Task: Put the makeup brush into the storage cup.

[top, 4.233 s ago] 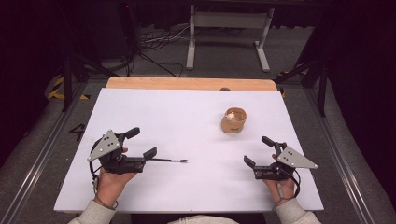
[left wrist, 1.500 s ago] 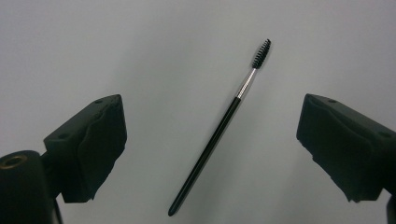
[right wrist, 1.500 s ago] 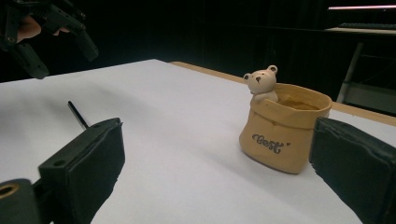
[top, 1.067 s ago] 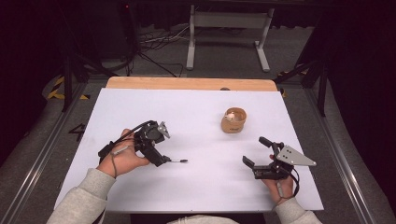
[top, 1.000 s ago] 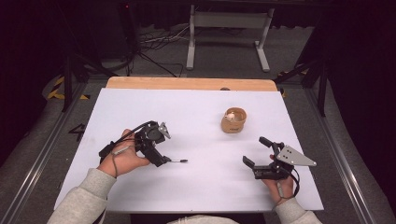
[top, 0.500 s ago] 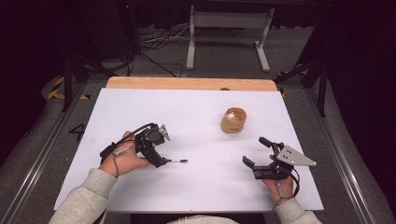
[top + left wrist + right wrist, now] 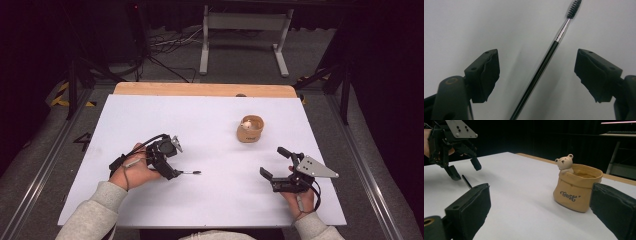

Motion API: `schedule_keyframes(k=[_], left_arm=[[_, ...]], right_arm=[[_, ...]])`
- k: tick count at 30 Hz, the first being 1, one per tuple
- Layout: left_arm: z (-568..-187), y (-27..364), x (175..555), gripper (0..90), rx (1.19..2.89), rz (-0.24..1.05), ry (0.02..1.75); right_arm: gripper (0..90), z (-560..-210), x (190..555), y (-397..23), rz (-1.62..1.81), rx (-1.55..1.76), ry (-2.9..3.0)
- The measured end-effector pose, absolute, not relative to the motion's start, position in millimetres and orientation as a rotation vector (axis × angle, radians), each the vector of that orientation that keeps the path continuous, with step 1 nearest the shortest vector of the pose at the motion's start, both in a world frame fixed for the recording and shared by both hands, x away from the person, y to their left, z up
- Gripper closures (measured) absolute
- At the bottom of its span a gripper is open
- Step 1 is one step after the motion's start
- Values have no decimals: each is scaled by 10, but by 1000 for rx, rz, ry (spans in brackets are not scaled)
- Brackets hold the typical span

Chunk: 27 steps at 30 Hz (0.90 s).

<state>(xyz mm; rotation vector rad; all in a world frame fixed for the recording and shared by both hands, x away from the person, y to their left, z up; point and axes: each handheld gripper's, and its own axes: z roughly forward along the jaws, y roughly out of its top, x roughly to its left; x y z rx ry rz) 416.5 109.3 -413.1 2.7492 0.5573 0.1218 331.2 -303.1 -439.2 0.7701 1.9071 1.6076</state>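
Light: white table (image 7: 210,125) bright and even from above, surroundings near black | Shadows: soft, faint beside the brush (image 7: 541,67) | Glare: thin highlight on the brush's metal neck | Focus: high view slightly soft; near jaws blurred in both gripper views, bear pot (image 7: 576,187) sharp | Edges: corners darken in the left gripper view

Brush (image 7: 541,70): glossy black handle, bright metal neck, bristly tip. Pads (image 7: 487,75): matt black, rubbery, creased. Pot (image 7: 577,188): smooth tan glazed ceramic shaped like cloth. Table (image 7: 210,120): matt white sheet over wood. Plate (image 7: 315,167): matt grey metal.
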Motion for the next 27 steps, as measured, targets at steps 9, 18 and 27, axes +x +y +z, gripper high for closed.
schedule_keyframes(k=[9,18,27], left_arm=[[-4195,1081,4171,234,2767,111,555],[-4250,1077,4185,312,2793,78,561],[-4291,1067,4187,383,2833,72,558]], right_arm=[[45,-4395,3315,-3029,1610,770,1908],[45,-4397,3317,-3037,1609,782,1905],[46,-4401,3323,-3040,1606,788,1910]])
